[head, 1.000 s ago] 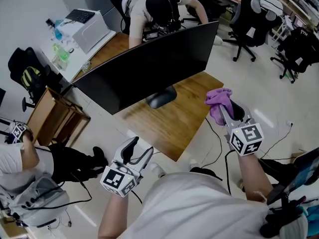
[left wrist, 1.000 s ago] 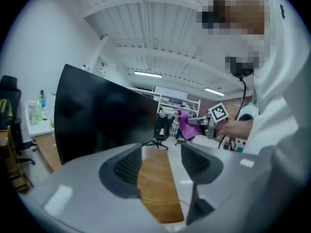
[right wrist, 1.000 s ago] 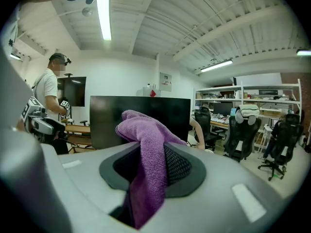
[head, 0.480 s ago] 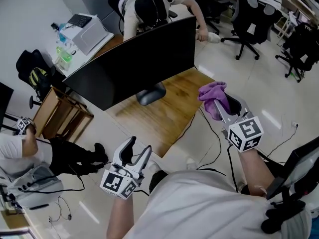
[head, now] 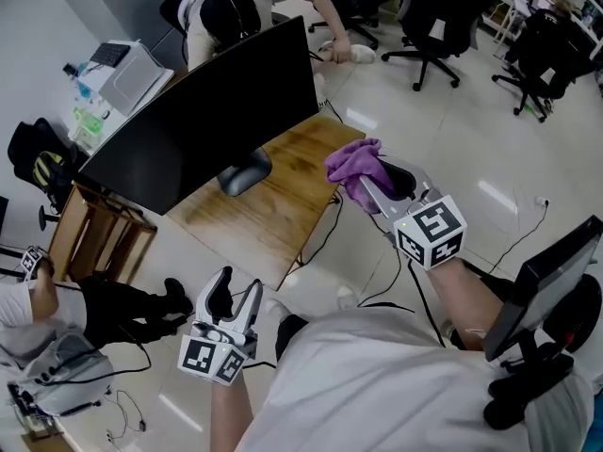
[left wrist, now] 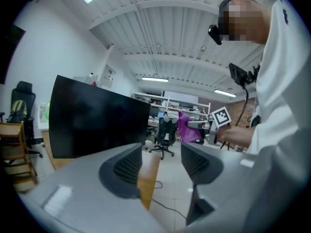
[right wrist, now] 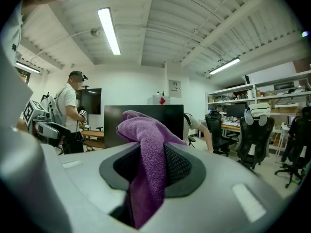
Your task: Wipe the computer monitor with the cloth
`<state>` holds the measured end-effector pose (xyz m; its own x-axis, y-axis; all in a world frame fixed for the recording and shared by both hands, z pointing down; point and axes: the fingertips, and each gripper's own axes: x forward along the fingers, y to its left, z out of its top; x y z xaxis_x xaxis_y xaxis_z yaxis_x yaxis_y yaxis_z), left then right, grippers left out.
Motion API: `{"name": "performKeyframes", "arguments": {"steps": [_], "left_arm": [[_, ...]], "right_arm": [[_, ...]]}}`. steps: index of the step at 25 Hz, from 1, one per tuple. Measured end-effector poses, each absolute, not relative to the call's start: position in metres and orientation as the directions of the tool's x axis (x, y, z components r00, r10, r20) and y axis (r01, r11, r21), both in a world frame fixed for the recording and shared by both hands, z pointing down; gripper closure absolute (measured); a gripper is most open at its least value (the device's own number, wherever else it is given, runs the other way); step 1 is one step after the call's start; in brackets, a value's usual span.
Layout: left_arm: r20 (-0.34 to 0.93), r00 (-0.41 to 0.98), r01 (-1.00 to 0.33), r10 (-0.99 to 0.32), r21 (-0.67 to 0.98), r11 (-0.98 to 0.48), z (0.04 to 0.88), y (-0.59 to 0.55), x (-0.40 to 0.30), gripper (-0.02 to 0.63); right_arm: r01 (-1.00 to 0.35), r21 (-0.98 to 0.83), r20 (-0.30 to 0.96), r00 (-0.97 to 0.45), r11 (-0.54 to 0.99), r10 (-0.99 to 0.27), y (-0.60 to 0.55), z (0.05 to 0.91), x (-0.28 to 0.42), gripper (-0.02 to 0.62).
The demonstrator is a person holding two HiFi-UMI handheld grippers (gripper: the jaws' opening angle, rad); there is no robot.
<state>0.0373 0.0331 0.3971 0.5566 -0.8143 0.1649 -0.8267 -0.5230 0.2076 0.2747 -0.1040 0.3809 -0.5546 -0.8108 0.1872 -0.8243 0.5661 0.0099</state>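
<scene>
A large black monitor stands on a small wooden table, screen dark, also seen as the monitor and the monitor. My right gripper is shut on a purple cloth, held in the air off the table's right edge, short of the screen. The cloth bulges out between the jaws. My left gripper hangs open and empty below the table's near corner, its fingers apart.
A person bends over behind the monitor. Another person sits at the left by a wooden shelf. Office chairs stand at the back right. Cables trail on the floor by the table.
The view has shifted, so the table and monitor sit further left and up. My right gripper with the cloth has moved left toward the table's edge; the left gripper stays low.
</scene>
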Motion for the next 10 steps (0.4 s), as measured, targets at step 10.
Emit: {"name": "performKeyframes", "arguments": {"steps": [10], "left_arm": [[0.177, 0.563, -0.823, -0.807, 0.207, -0.529, 0.392, 0.032, 0.059, 0.336]], "right_arm": [[-0.804, 0.013, 0.204, -0.579, 0.594, -0.789, -0.106, 0.376, 0.280, 0.474]]}}
